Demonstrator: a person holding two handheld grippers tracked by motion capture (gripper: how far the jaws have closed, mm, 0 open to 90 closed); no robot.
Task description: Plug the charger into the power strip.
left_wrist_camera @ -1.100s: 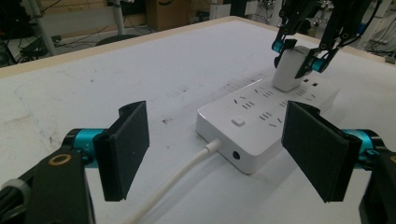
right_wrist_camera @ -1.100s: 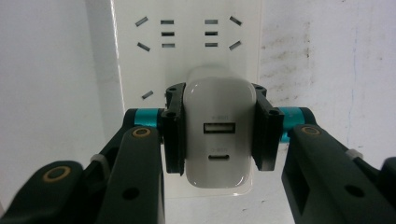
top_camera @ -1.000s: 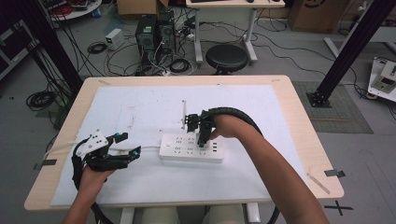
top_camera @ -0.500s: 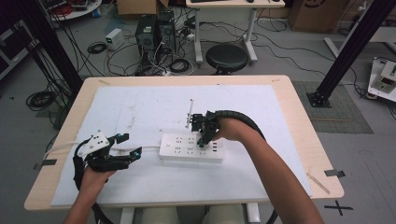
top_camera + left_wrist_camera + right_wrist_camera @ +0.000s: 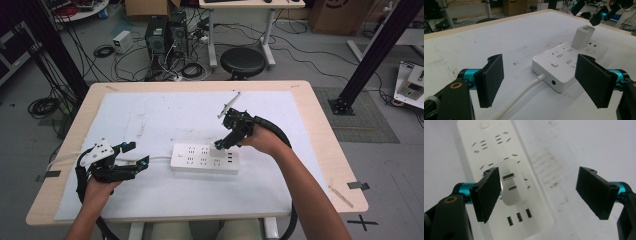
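A white power strip (image 5: pixel 200 159) lies flat in the middle of the white-covered table. A white charger (image 5: pixel 218 145) stands plugged into its right part, with two ports on top (image 5: pixel 511 185). My right gripper (image 5: pixel 224 142) hovers just above and right of the charger. Its jaws have just been opening and now stand wide, with nothing pressed between them; the charger sits low beside the left pad (image 5: pixel 489 192). My left gripper (image 5: pixel 137 154) rests open at the strip's left end, its jaws (image 5: pixel 541 78) either side of the cable end (image 5: pixel 549 72).
The strip's white cable (image 5: pixel 516 98) runs toward my left hand. The table's wooden rim (image 5: pixel 325 130) frames the white sheet. On the floor beyond the table are a black stool (image 5: pixel 243 61), computer towers (image 5: pixel 156 32) and loose cables.
The right gripper has opened off the charger and drawn back up and to the right. The charger stays plugged in the strip. The left gripper has not moved.
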